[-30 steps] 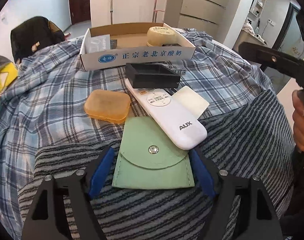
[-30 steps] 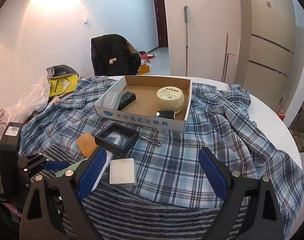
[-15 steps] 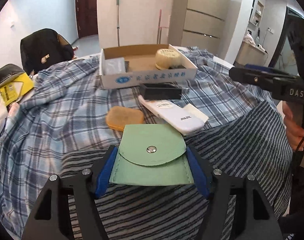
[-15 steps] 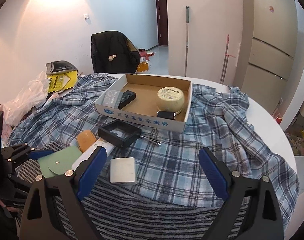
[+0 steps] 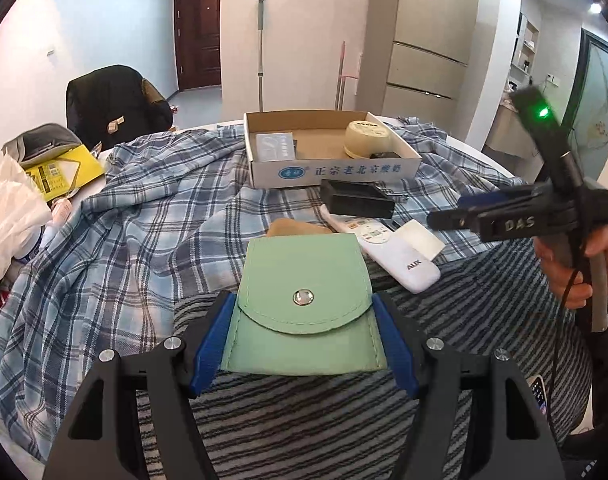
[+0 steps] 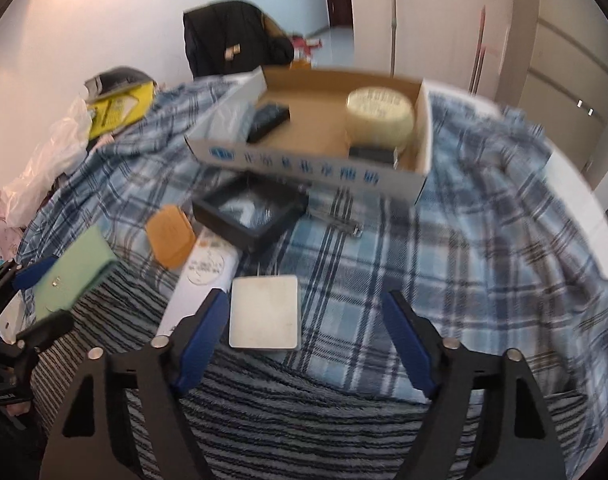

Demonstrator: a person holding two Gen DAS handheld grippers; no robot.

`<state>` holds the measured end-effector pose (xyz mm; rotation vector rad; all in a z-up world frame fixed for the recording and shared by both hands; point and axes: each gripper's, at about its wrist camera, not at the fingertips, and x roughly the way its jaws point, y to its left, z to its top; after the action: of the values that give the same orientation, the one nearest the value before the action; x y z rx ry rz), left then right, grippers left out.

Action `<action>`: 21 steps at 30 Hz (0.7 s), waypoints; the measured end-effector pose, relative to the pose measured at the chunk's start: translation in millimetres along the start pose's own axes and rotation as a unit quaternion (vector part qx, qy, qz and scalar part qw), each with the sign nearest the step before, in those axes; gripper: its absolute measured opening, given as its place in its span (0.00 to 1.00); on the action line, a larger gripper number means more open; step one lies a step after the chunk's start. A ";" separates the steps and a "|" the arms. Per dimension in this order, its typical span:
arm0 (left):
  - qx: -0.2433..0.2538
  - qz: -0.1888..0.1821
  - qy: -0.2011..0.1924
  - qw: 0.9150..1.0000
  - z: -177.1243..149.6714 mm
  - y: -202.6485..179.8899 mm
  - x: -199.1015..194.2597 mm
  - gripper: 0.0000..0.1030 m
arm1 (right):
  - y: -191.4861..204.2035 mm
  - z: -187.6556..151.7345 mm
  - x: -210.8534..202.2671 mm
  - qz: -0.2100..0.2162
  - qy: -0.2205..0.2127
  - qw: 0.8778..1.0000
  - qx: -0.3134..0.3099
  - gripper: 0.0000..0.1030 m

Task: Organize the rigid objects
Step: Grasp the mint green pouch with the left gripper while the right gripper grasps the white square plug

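Observation:
My left gripper (image 5: 304, 308) is shut on a green snap pouch (image 5: 304, 272), which it holds above the striped cloth; the pouch (image 6: 76, 268) also shows at the left of the right wrist view. The jaws of my right gripper (image 6: 304, 300) are closing. A flat silver square tin (image 6: 264, 312) lies between them near the left finger, untouched by the pads. Behind it lie a white remote (image 5: 395, 252), an orange case (image 6: 170, 236) and a black tray (image 6: 248, 208). Farther back, a cardboard box (image 5: 331, 168) holds a round cream tin (image 5: 367, 138) and small boxes.
A plaid shirt (image 5: 152, 216) and a striped cloth (image 5: 304, 420) cover the round table. A small metal clip (image 6: 343, 224) lies in front of the box. A yellow package (image 5: 60, 168), a plastic bag (image 5: 8, 216) and a black bag (image 5: 112, 96) crowd the left side.
The left gripper has lifted the green pouch off the cloth, away from the remote. The right gripper has dipped toward the square tin and its jaws have narrowed.

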<state>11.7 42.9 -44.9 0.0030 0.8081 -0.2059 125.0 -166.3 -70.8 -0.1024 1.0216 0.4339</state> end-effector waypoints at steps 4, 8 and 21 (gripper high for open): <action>-0.004 -0.008 0.000 1.000 -0.1 1.7 4.6 0.69 | 3.0 0.9 21.2 0.010 0.040 0.999 -0.003 0.74; 0.002 -0.012 0.008 1.000 -1.2 -2.5 12.1 0.69 | 10.8 1.8 34.9 0.024 0.069 0.997 -0.019 0.73; -0.008 0.014 -0.022 1.000 5.7 13.0 -6.7 0.69 | 34.4 1.2 46.6 -0.030 0.063 0.996 -0.061 0.43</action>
<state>13.7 56.4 -37.1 -0.0061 0.7664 -0.1724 133.1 -120.6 -105.5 -0.2722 1.1119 0.4389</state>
